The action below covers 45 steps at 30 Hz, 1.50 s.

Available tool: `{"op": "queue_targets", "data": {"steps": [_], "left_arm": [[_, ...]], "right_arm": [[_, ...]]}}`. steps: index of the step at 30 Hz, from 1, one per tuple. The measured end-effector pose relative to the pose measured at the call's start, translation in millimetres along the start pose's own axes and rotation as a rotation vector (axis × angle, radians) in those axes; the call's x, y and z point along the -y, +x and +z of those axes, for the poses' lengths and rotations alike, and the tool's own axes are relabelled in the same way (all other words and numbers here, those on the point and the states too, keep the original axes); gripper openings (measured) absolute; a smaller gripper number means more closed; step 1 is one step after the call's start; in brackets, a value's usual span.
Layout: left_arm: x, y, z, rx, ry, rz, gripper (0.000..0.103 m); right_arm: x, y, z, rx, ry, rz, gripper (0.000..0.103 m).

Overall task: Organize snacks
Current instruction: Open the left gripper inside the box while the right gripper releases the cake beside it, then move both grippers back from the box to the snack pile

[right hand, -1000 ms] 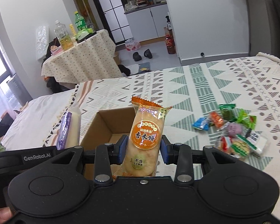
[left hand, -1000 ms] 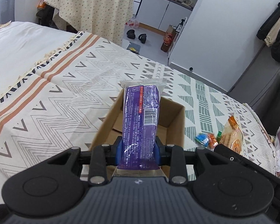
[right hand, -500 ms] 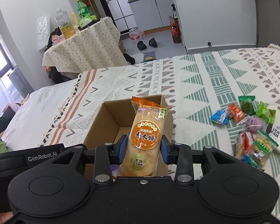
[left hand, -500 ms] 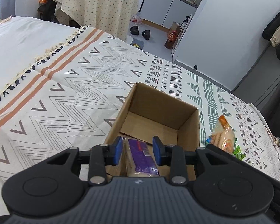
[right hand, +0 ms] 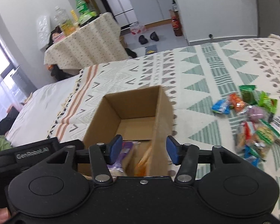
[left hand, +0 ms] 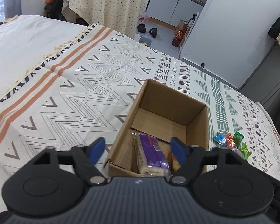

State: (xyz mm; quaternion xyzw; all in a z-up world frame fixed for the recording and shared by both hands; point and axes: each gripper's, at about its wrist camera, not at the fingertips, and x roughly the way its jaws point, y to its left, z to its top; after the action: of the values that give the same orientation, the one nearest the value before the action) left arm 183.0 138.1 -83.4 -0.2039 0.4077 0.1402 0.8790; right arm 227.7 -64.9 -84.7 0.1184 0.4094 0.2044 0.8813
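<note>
The purple packet (left hand: pixel 152 154) lies in the cardboard box (left hand: pixel 197 128), just below my left gripper (left hand: pixel 139 148), whose fingers stand wide apart; my right gripper (right hand: pixel 143 149) hangs spread over the box's near edge, holding nothing; loose snacks (right hand: pixel 252 119) lie to its right.

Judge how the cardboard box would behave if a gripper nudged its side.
The cardboard box would probably slide easily: it holds only the purple packet and little else. Its thin, open-topped walls would likely flex. The soft bedspread may let it tip.
</note>
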Motion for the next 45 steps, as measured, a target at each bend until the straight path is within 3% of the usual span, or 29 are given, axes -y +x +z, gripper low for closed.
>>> {"op": "queue_targets", "data": {"steps": [4, 6, 14, 19, 25, 37, 45], "left_arm": [[3.7, -4.0, -1.1, -0.007, -0.012, 0.006, 0.088], [7.3, -5.7, -2.8, -0.012, -0.009, 0.007, 0.093], [27.7, -15.1, -14.8, -0.015, 0.041, 0.011, 0.094], [42.7, -20.1, -22.7, -0.002, 0.076, -0.002, 0.103], [64.4, -24.3, -32.0, -0.001, 0.117, -0.018, 0.103], [109.0, -26.6, -48.7, -0.008, 0.157, -0.080, 0.103], [140.4, -20.7, -61.4, -0.025, 0.199, -0.076, 0.103]], "right_arm": [[17.8, -10.1, -1.1, 0.011, 0.024, -0.036, 0.056], [24.7, -15.3, -2.8, 0.017, 0.029, -0.049, 0.060], [43.4, -35.6, -5.1, 0.049, 0.022, -0.065, 0.084], [58.9, -47.1, -3.4, 0.068, 0.032, -0.069, 0.094], [84.5, -59.5, -2.0, 0.089, 0.040, -0.091, 0.100], [140.1, -80.7, -4.4, 0.111, 0.124, -0.086, 0.102], [173.1, -86.8, -8.9, 0.113, 0.156, -0.106, 0.103]]}}
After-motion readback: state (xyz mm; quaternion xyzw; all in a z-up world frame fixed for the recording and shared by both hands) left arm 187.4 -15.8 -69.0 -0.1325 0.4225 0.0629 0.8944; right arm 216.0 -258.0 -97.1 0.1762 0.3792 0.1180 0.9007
